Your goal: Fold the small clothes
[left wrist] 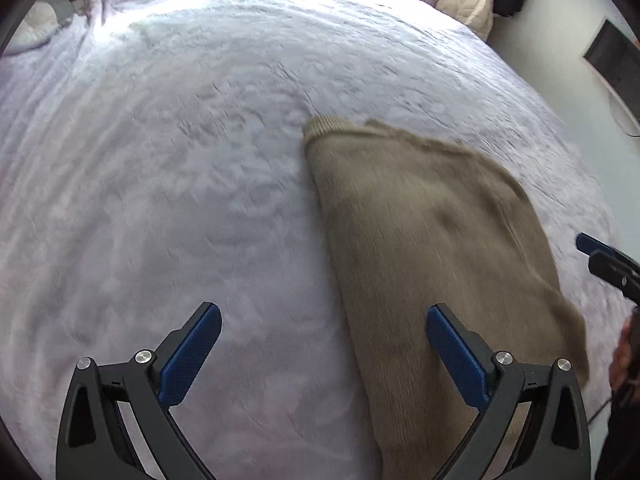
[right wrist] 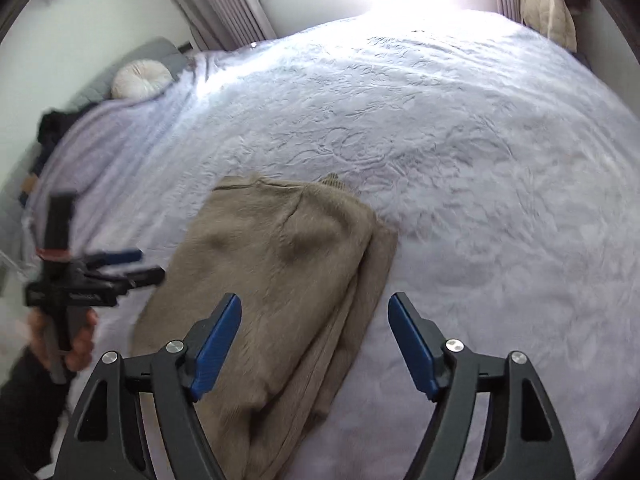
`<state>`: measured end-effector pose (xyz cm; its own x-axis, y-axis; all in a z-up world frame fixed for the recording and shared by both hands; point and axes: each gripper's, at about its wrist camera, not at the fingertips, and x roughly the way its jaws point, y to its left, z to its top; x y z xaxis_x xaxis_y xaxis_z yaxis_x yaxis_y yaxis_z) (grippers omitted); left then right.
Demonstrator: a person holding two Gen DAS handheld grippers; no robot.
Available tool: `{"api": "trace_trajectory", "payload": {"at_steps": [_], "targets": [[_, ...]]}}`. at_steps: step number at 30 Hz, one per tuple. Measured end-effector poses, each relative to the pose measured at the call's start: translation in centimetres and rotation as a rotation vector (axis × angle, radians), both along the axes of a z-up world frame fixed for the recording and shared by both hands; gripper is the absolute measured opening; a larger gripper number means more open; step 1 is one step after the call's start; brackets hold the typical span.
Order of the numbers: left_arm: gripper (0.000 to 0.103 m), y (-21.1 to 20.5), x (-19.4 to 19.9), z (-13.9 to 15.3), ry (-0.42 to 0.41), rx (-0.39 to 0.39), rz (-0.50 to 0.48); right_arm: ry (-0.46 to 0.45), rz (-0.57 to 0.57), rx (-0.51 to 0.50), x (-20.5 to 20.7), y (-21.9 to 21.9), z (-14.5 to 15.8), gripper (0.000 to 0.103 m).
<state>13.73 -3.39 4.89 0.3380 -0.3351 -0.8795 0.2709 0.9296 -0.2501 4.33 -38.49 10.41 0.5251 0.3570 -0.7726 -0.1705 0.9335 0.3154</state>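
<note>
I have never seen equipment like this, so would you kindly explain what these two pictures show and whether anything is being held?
No robot here: a person holds a hand-held claw in each hand, each with a fisheye camera looking along its blue-padded fingers. One picture looks out from the left claw, the other from the right claw, where the left hand also shows gripping its tool. Both claws stand open and hold nothing. Below them a folded tan knit garment lies on a pale textured bedspread. A round cushion sits at the bed's far end.
</note>
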Motion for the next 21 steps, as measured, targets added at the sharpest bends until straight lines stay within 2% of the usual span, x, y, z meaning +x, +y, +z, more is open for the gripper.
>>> {"api": "trace_trajectory", "payload": {"at_steps": [1,3,5,7,9,12,13,14,15,16,17,21], "targets": [[0.103,-0.4,-0.5,0.1,0.001,-0.015,-0.009,0.013,-0.012,0.050,-0.7,-0.7,-0.3,0.083],[0.103,-1.1,-0.7,-0.1,0.009,-0.055,-0.021,0.060,-0.016,0.087,-0.6,-0.9,-1.4,0.083],[0.103,-2.1,0.2,-1.1,0.077,-0.130,-0.045,0.119,-0.013,0.104,0.5,-0.4,-3.1,0.083],[0.103,-3.6,0.9,-2.6,0.142,-0.148,-0.041,0.190,0.006,0.164,1.8,0.5,-5.3,0.083],[0.103,-4.7,1.1,-3.5,0.159,-0.177,-0.052,0.221,0.008,0.163,2.8,1.4,-7.1,0.083],[0.103,-5.7,1.1,-4.0,0.161,-0.207,-0.068,0.165,0.002,0.162,3.8,2.5,-8.0,0.082],[0.102,-6.1,1.4,-4.1,0.162,-0.214,-0.074,0.155,0.012,0.152,4.1,3.1,-8.0,0.075],[0.090,-6.4,1.4,-4.0,0.160,-0.203,-0.066,0.146,0.024,0.140,4.2,3.7,-8.0,0.065],[0.082,-6.5,1.2,-3.7,0.151,-0.206,-0.079,0.139,0.036,0.127,4.3,4.3,-7.9,0.061],[0.065,-6.6,1.0,-3.1,0.126,-0.208,-0.095,0.125,0.041,0.091,4.1,4.9,-7.4,0.056],[0.054,-6.4,0.6,-2.4,0.101,-0.202,-0.104,0.112,0.044,0.073,3.9,5.0,-7.0,0.049],[0.047,-6.2,-0.9,-1.1,0.046,-0.169,-0.124,0.046,0.062,0.040,2.5,6.4,-4.6,0.043]]}}
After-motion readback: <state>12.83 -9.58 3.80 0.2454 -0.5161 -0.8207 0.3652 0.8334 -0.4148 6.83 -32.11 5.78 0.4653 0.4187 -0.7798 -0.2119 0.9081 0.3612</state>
